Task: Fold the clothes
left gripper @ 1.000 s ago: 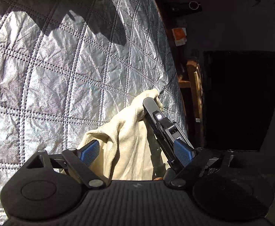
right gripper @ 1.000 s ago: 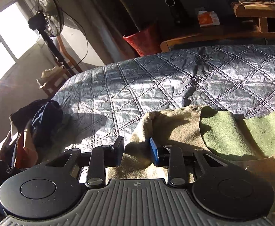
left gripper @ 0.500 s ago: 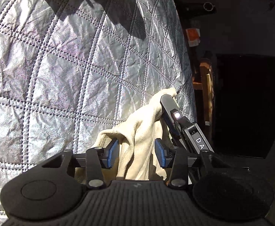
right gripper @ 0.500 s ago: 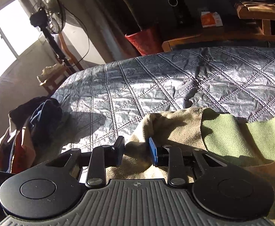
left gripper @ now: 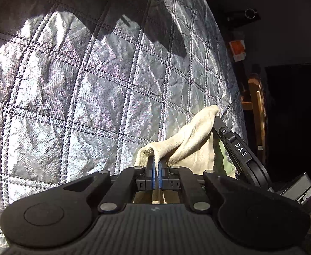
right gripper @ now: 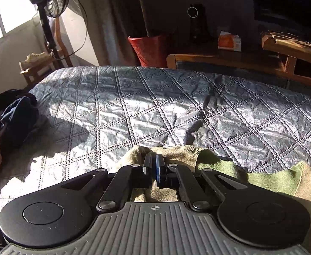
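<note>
Beige garment (left gripper: 189,140) with green lining (right gripper: 268,177) lies at the near edge of the quilted bed (right gripper: 155,110), partly lifted. Left hand-held gripper (left gripper: 156,165) clenched on a thin ridge of the fabric; right hand-held gripper (right gripper: 154,165) clenched on the edge close by. Risks: shallow pinches could slip once the cloth is pulled taut; grips sit close together, so the rest may bunch or slide off the bed. Clothes pile (right gripper: 13,116) lies well apart.
</note>
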Available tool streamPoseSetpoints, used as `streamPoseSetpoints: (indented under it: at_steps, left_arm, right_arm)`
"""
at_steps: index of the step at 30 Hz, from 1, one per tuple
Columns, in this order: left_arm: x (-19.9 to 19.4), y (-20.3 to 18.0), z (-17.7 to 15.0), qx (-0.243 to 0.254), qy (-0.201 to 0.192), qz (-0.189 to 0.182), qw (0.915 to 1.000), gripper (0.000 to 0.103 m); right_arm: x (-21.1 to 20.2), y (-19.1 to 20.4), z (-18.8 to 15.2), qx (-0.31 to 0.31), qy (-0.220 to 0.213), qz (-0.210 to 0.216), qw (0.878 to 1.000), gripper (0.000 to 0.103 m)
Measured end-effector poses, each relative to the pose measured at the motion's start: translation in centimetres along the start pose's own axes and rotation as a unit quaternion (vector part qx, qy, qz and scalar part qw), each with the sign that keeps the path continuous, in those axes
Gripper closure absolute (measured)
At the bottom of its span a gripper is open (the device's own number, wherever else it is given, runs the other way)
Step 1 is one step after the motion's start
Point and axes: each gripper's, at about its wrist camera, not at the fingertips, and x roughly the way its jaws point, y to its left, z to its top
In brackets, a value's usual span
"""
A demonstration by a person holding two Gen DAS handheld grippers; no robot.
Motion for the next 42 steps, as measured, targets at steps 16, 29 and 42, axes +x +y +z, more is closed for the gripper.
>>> streamPoseSetpoints:
  at_steps: [16, 29, 42]
  left_arm:
    - [-0.9, 0.2, 1.2, -0.034, -0.013, -0.048, 0.9982, 0.056]
    - [-0.5, 1.4, 2.2, -0.074, -0.003, -0.034, 0.9967, 0.085]
    - [-0.5, 1.5, 2.3, -0.074, -0.002, -0.017, 0.9971, 0.094]
  right_arm:
    - [-0.4, 0.3, -0.7, 0.061, 0.013, 0.066, 0.996, 0.083]
    - [-0.4, 0.6, -0.9, 0.056, 0.001, 0.034, 0.998, 0.072]
    - [-1.0, -0.3, -1.7, 0.067, -0.018, 0.025, 0.997, 0.103]
